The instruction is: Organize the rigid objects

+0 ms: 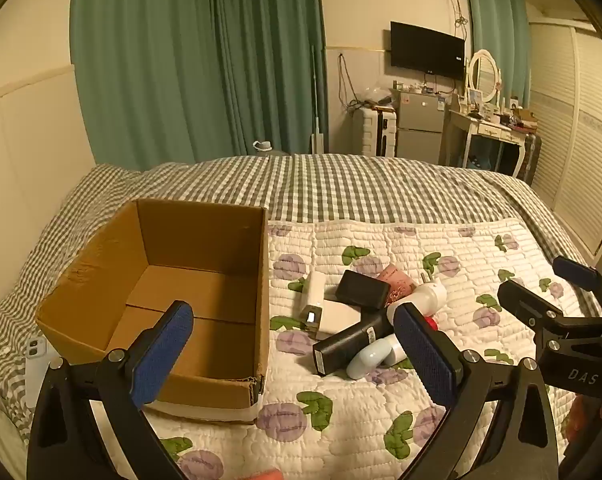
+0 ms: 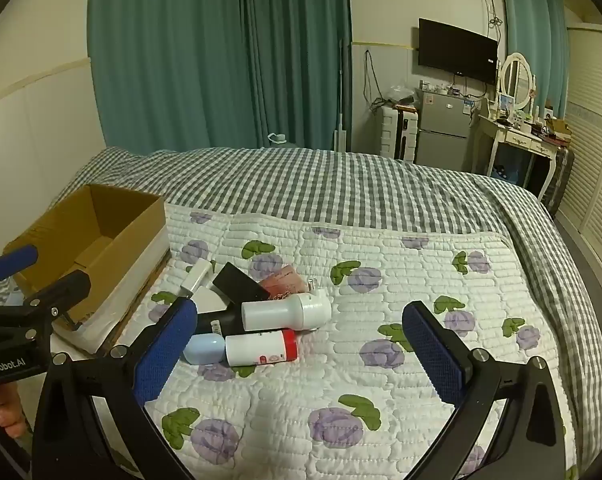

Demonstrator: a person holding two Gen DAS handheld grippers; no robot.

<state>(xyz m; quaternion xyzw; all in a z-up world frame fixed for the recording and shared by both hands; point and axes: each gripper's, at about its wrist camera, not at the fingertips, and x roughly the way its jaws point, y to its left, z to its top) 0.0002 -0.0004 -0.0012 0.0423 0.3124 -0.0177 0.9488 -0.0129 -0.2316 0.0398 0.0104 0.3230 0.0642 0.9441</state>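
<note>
- The rigid objects lie in a loose pile on the flowered quilt (image 2: 381,420), near the middle of the bed and just right of the cardboard box (image 1: 205,248).
- In the pile: a white bottle (image 2: 287,311) on its side; a white bottle with a red cap (image 2: 261,347) just nearer, lying the same way; a pale blue case (image 2: 203,350) touching that bottle's left end.
- A long black device (image 1: 351,342) lies partly under the white bottle, and a black box (image 1: 363,290) rests tilted on top of white boxes (image 1: 315,292) at the far left of the pile; a pink packet (image 2: 285,280) shows behind it.
- The cardboard box stands open-topped on the bed's left part, nothing visible inside it, its right wall beside the pile.
- The left tool (image 1: 297,354) hovers near the box's near right corner, jaws spread wide, holding nothing.
- The right tool (image 2: 301,350) hovers on the near side of the pile, jaws spread wide, holding nothing; the red-capped bottle lies between its blue pads (image 2: 163,354) in the right wrist view.
- A grey checked blanket (image 2: 341,184) covers the far part of the bed; green curtains (image 1: 197,60) hang beyond.
</note>
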